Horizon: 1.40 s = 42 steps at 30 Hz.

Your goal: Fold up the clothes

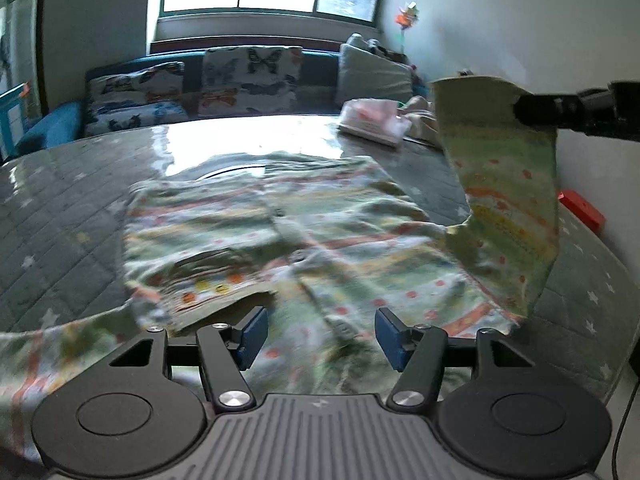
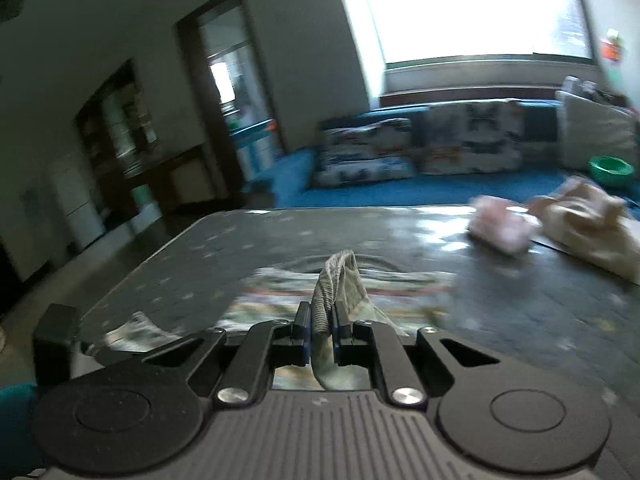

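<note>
1. Garment (image 1: 280, 240) lies flat on table (image 1: 60, 200), ahead of left gripper (image 1: 320, 334), whose jaws stand apart.
2. Right gripper (image 2: 322, 322), clamped on sleeve (image 1: 508, 184), lifts it at garment's right side.

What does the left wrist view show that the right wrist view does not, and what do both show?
Only the left wrist view shows the open left gripper over the flat green patterned garment, its raised sleeve hanging from the right gripper, and a red box.

Only the right wrist view shows cloth clamped between the right gripper's blue pads, a doorway and a green bowl.

Both show the grey star-patterned table, pink folded cloth and butterfly cushions.
</note>
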Each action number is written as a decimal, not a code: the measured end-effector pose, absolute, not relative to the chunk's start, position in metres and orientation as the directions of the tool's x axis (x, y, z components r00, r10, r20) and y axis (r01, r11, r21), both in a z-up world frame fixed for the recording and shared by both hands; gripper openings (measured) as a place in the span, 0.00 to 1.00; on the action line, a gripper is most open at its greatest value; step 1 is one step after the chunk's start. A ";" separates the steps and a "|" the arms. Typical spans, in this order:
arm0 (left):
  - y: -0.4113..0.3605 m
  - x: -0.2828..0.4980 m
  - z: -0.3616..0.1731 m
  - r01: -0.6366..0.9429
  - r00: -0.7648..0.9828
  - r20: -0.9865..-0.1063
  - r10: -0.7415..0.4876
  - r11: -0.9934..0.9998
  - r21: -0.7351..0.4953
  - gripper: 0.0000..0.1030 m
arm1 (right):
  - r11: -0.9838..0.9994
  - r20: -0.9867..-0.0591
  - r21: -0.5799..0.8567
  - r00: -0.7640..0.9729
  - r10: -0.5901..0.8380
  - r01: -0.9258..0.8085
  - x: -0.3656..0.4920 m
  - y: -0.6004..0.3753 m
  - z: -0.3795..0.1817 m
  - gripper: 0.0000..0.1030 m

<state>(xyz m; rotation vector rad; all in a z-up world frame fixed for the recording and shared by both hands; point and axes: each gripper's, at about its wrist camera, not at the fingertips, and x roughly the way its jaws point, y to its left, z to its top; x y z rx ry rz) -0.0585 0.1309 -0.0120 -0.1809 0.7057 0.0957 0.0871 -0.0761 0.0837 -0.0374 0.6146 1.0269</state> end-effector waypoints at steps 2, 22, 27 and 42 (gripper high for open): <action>0.138 -0.066 -0.013 -0.165 0.760 -0.649 0.034 0.976 -0.142 0.62 | 0.491 -0.499 0.243 0.326 0.803 -0.837 0.081 -0.051 0.083 0.09; 0.170 -0.089 -0.010 -0.257 0.767 -0.635 0.094 0.951 -0.170 0.65 | 0.457 -0.680 0.163 0.236 0.694 -0.875 0.065 -0.018 0.026 0.22; 0.161 -0.076 -0.006 -0.214 0.782 -0.622 0.052 0.958 -0.189 0.62 | 0.556 -0.758 0.141 0.273 0.593 -0.819 0.080 -0.060 -0.006 0.22; 0.149 -0.049 -0.033 -0.182 0.730 -0.684 -0.005 0.962 -0.202 0.43 | 0.600 -0.720 0.121 0.347 0.601 -0.791 0.118 -0.062 -0.014 0.22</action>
